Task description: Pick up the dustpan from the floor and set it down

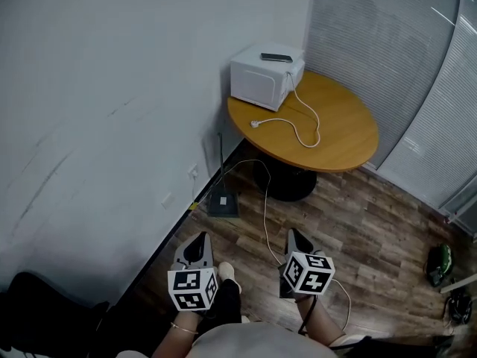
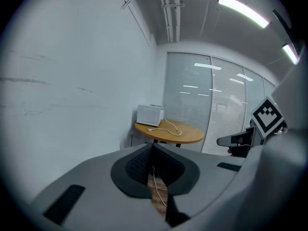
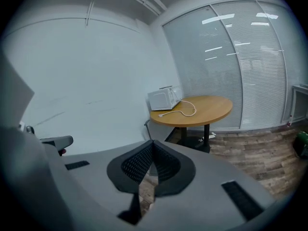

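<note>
Since both sets of jaws are pressed together on nothing, your left gripper (image 1: 198, 239) and right gripper (image 1: 297, 235) are just approaching side by side. Dustpan (image 1: 222, 203) sits on the floor (image 1: 365, 218) against the wall (image 1: 112, 125), beside the tabletop (image 1: 346, 129), well ahead. Its handle stands upright, probably the easiest grab.

A plain white wall (image 1: 112, 88) fills the frame's left. A round wooden desk (image 1: 343, 133) stands upper centre on dark plank floor (image 1: 373, 230), with slatted blinds (image 1: 380, 43) upper right.
</note>
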Tool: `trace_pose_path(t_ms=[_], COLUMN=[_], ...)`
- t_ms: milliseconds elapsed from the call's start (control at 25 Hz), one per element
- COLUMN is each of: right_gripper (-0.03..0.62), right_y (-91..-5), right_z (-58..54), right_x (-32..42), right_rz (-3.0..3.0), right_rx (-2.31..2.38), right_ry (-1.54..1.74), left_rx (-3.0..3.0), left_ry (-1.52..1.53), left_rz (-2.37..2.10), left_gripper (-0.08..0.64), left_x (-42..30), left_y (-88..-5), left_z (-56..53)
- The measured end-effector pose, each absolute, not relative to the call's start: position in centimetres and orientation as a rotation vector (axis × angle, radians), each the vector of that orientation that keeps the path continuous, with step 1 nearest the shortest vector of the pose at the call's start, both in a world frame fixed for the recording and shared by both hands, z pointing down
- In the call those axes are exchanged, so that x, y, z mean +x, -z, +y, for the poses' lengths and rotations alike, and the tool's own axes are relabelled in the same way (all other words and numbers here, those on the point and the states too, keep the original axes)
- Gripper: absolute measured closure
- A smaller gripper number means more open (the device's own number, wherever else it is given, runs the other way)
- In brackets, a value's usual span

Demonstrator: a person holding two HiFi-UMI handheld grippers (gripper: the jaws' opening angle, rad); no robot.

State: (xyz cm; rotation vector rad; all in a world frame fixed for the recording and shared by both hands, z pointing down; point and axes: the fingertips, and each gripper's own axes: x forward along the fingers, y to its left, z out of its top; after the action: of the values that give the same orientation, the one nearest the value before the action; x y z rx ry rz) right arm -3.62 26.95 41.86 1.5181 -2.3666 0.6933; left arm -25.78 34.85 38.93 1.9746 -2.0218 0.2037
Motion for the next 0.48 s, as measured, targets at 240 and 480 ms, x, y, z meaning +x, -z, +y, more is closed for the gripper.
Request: trace_pose_path(t_ms=[240,480], right_gripper=[0.56,0.56], right_y=[-40.7,-39.6], right_z=[21.8,15.8], right_x=[-5.2,-8.8], right_rz=[-2.368,-2.382], right_rx=[1.541,1.536], right_ry=[-0.629,-0.593], left_rx=[1.971,1.991], left_ry=[-0.119,-0.093], left_rz=[-2.049,-2.05], left_gripper=[0.543,0.543], left_x=[-28.6,-31.4], left_y=[-38.4,-37.7], left_z=[29.0,22.8])
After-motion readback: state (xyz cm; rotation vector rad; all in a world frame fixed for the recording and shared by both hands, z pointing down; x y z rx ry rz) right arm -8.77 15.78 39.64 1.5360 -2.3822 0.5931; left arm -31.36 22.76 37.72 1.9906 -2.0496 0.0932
